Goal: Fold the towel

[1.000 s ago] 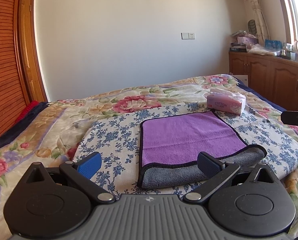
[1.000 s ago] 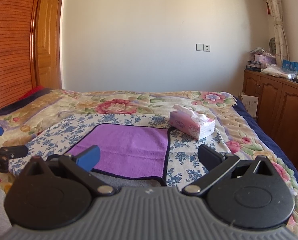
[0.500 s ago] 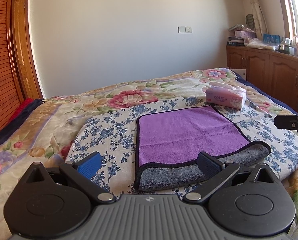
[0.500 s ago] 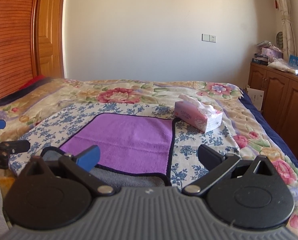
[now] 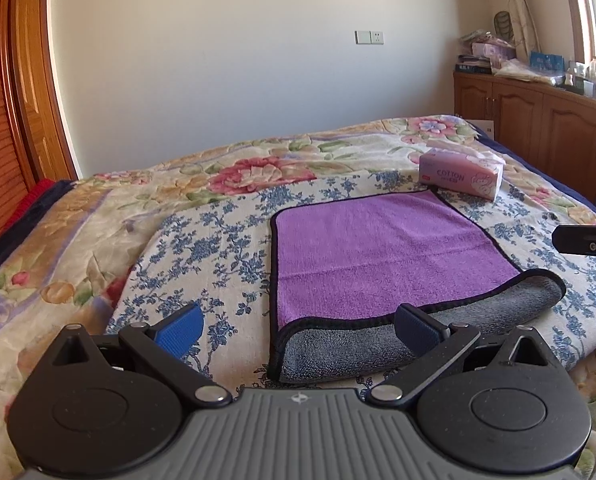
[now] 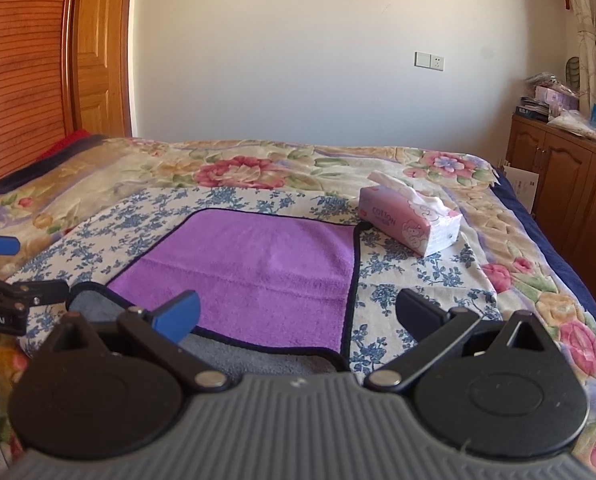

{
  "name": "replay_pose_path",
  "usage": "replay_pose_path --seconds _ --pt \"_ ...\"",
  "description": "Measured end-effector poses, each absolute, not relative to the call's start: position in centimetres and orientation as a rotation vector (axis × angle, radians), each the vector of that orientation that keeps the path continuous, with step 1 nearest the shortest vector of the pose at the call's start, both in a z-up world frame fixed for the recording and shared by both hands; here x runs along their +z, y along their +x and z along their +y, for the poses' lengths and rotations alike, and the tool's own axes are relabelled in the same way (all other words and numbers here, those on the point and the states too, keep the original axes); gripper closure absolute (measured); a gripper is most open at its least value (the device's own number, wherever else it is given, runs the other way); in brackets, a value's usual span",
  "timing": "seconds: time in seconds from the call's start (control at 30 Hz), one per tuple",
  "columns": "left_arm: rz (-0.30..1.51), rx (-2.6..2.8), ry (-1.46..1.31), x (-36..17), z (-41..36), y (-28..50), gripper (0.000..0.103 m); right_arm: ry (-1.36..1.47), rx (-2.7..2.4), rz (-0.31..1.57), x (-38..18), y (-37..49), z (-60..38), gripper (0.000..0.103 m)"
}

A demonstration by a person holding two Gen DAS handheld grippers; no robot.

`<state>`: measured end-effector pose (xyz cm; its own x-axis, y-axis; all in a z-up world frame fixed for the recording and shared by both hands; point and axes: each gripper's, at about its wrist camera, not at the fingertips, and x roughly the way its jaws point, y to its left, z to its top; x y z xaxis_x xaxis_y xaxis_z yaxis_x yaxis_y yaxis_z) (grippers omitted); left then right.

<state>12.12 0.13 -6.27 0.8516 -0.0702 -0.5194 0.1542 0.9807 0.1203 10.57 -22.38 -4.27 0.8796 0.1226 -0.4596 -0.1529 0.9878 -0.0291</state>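
A purple towel (image 5: 382, 252) with a black hem lies flat on the bed; its near edge is turned over and shows the grey underside (image 5: 378, 346). It also shows in the right wrist view (image 6: 257, 272). My left gripper (image 5: 298, 332) is open and empty, held above the towel's near left corner. My right gripper (image 6: 298, 316) is open and empty, held above the towel's near right corner. Each gripper's fingers (image 5: 578, 240) show at the edge of the other's view.
A pink tissue box (image 5: 460, 174) sits just past the towel's far right corner, also in the right wrist view (image 6: 408, 222). The bed has a blue-flowered cloth (image 5: 209, 248) over a floral blanket. Wooden cabinets (image 5: 538, 128) stand at right, a wooden door (image 6: 97, 48) at left.
Both grippers have drawn slightly back and up from the towel. The jaws stay open. The towel has not moved.
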Motion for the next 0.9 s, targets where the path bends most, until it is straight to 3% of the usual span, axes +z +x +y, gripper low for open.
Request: replay_pose_path --seconds 0.27,0.7,0.9 --pt "0.574 -0.134 0.15 -7.4 0.5 13.9 0.001 -0.071 0.148 0.496 -4.7 11.5 -22.2 0.0" --pt "0.627 -0.163 0.106 -8.6 1.5 15.9 0.014 -0.081 0.137 0.544 -6.0 13.4 -22.6 0.0" --pt "0.644 -0.181 0.092 -9.0 1.8 16.4 0.032 -0.087 0.14 0.571 -6.5 14.0 -22.6 0.0"
